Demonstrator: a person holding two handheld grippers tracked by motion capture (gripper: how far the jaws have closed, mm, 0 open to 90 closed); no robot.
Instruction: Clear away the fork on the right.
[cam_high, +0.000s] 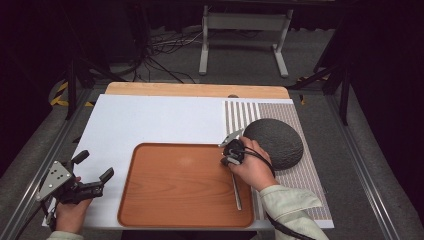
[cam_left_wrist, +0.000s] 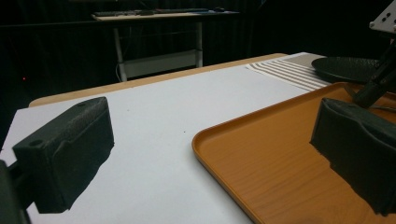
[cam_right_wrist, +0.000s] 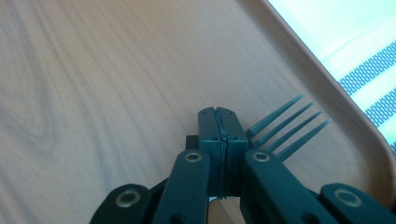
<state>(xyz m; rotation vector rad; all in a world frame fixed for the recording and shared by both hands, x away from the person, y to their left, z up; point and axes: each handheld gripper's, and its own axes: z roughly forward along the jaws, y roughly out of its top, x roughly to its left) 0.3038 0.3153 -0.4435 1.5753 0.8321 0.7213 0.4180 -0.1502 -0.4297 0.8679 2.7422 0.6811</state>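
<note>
Holding my right tongs shut on a thin metal fork lying at the wooden tray's right edge, I judged it stiff, light and slippery, while my left tongs hung open, empty.

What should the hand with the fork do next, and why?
Probably lower the fork a little and open the jaws to leave it on the wooden tray. The right gripper is shut on the fork, its tines pointing out over the tray floor close to the rim, so the fork looks nearly placed. The left gripper waits open beside the tray.
</note>
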